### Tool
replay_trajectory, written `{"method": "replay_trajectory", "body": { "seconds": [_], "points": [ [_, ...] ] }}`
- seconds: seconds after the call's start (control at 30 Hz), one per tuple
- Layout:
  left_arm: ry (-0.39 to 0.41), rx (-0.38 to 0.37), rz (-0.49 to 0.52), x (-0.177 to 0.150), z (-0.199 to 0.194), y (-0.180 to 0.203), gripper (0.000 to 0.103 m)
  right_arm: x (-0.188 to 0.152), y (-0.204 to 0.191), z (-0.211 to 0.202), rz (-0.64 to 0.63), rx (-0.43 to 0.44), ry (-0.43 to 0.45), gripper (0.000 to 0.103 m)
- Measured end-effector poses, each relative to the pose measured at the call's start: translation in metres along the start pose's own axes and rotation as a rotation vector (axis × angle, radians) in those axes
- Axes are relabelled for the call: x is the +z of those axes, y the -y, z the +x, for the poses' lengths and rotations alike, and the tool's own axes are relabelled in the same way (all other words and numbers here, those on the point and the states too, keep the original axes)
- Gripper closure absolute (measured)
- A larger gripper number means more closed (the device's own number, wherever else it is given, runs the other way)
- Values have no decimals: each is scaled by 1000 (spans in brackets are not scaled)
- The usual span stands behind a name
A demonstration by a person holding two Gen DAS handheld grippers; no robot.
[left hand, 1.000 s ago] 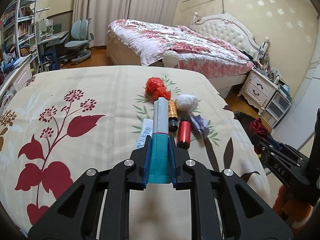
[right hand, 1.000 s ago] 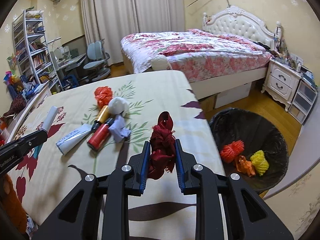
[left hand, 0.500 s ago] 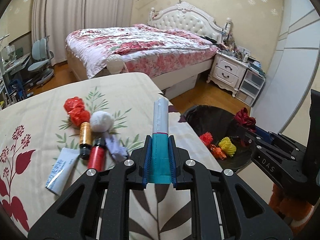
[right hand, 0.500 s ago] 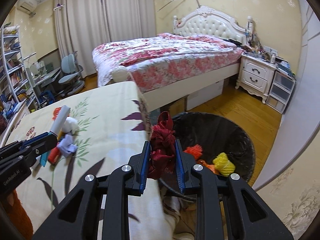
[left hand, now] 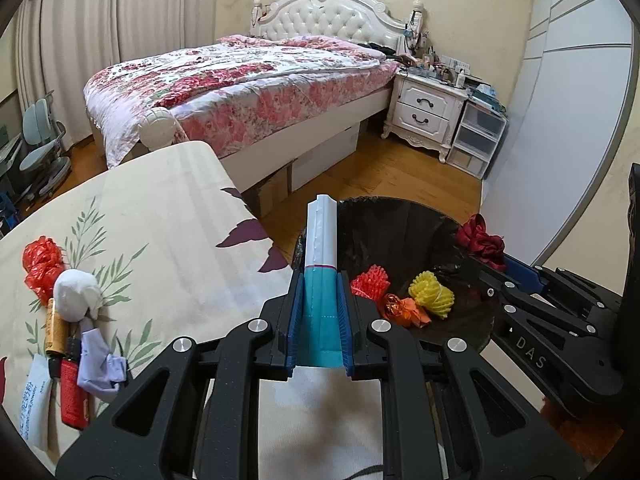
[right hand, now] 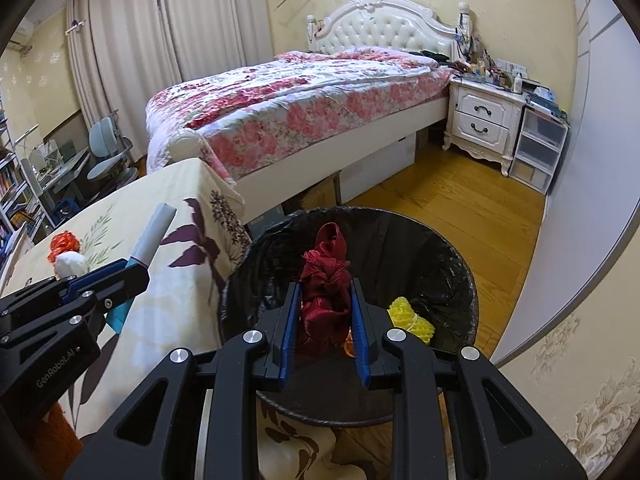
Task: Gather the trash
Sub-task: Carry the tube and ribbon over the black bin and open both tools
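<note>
My left gripper (left hand: 320, 280) is shut on a white and teal tube (left hand: 322, 236), held over the table's right edge beside the black-lined trash bin (left hand: 400, 224). My right gripper (right hand: 325, 284) is shut on a dark red fabric wad (right hand: 326, 264) above the open bin (right hand: 460, 264). In the bin lie a red net ball (left hand: 370, 282), a yellow net ball (left hand: 431, 294) and an orange wrapper (left hand: 404, 310). On the floral tablecloth (left hand: 168, 216) lie red crumpled plastic (left hand: 40, 260), a white ball (left hand: 76, 296), an amber bottle (left hand: 55, 328), a red bottle (left hand: 73, 392), a lavender cloth (left hand: 98, 364) and a white sachet (left hand: 34, 400).
A bed with a floral quilt (left hand: 248, 80) stands behind the table and bin. A white nightstand (left hand: 428, 112) and plastic drawers (left hand: 476, 140) line the far right wall. Wooden floor (right hand: 460, 200) lies between bed and bin. A desk chair (left hand: 40, 148) stands far left.
Both grippers have swung right, away from the trash on the table and toward the bin. The right one now holds the red fabric over the bin; the tube has reached the table's edge.
</note>
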State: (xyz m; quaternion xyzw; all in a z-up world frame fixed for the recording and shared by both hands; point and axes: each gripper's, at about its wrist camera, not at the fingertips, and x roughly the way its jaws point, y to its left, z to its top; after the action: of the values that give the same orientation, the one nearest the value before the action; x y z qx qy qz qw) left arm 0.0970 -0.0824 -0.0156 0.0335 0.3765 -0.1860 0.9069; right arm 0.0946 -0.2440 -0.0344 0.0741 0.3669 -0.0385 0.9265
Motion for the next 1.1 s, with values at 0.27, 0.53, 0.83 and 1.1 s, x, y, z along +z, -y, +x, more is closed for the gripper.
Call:
{"method": "replay_trajectory", "body": {
  "seconds": [0.27, 0.53, 0.83, 1.1],
  "points": [
    [-36, 20, 34, 4, 31, 17, 87, 3, 16, 16, 36, -17, -19, 78],
    [-53, 34, 41, 14, 50, 23, 87, 6, 26, 24, 55, -32, -27, 78],
    [-77, 36, 47, 17, 64, 27, 85, 7, 34, 29, 73, -43, -33, 77],
    [-64, 42, 38, 22, 63, 25, 54, 9, 40, 24, 94, -59, -12, 58]
  ]
}}
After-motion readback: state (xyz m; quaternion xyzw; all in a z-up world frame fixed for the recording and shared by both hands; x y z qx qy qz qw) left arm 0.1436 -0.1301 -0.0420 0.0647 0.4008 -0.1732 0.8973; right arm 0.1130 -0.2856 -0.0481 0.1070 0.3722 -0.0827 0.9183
